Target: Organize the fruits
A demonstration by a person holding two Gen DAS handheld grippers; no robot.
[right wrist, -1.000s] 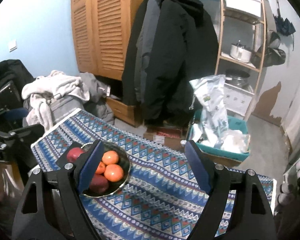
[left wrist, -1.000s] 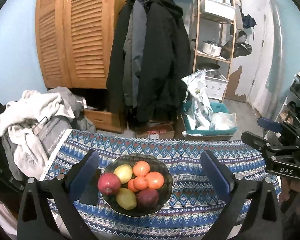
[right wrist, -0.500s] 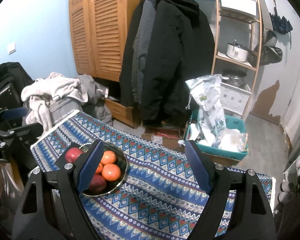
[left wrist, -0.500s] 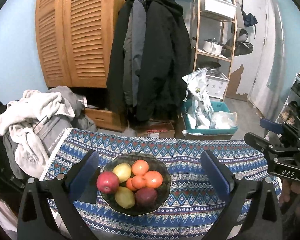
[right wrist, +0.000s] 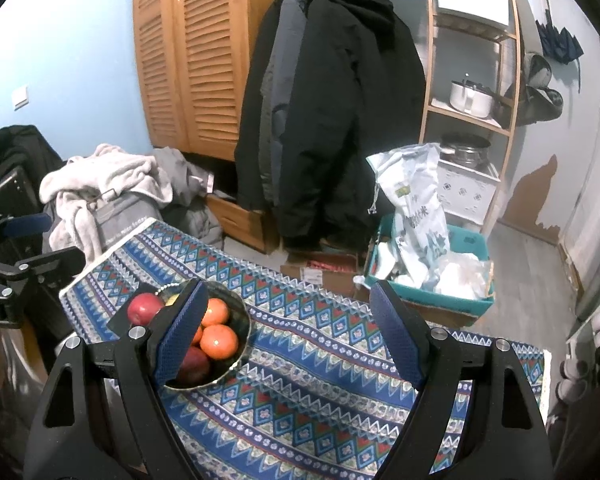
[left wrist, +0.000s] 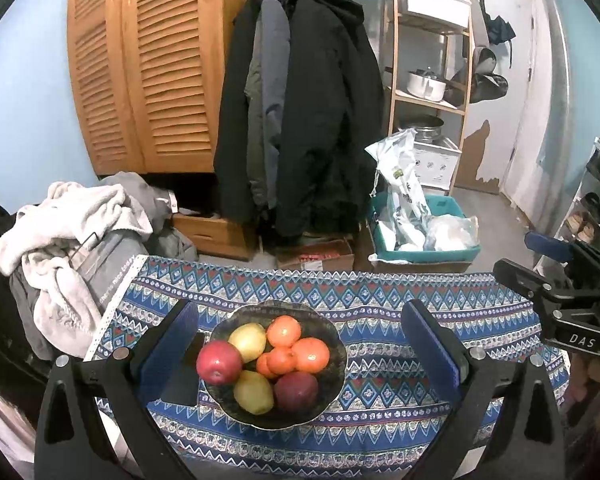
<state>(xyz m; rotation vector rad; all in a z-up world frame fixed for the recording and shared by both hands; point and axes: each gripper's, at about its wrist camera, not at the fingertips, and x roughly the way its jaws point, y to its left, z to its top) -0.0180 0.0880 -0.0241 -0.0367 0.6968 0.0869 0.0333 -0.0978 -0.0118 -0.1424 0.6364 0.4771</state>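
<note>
A dark bowl (left wrist: 337, 342) stands on the blue patterned cloth (left wrist: 384, 322). It holds a red apple (left wrist: 219, 362), a darker red apple (left wrist: 296, 391), two yellow fruits (left wrist: 247, 342) and several oranges (left wrist: 310, 355). My left gripper (left wrist: 300, 320) hangs open just in front of the bowl, its blue pads (left wrist: 182, 332) wide on either side, touching nothing. My right gripper (right wrist: 288, 304) is open too, over bare cloth to the right of the bowl (right wrist: 245, 322). Its left finger (right wrist: 182, 328) hides part of the fruit. Each gripper shows at the edge of the other's view.
A dark flat object (left wrist: 184, 372) lies against the bowl's left side. Piled laundry (left wrist: 66, 236) sits beyond the table's left end. On the floor behind the table are a teal bin (left wrist: 424, 248) of bags, hanging coats (left wrist: 300, 112), a wooden wardrobe (left wrist: 152, 68) and a shelf (left wrist: 432, 60).
</note>
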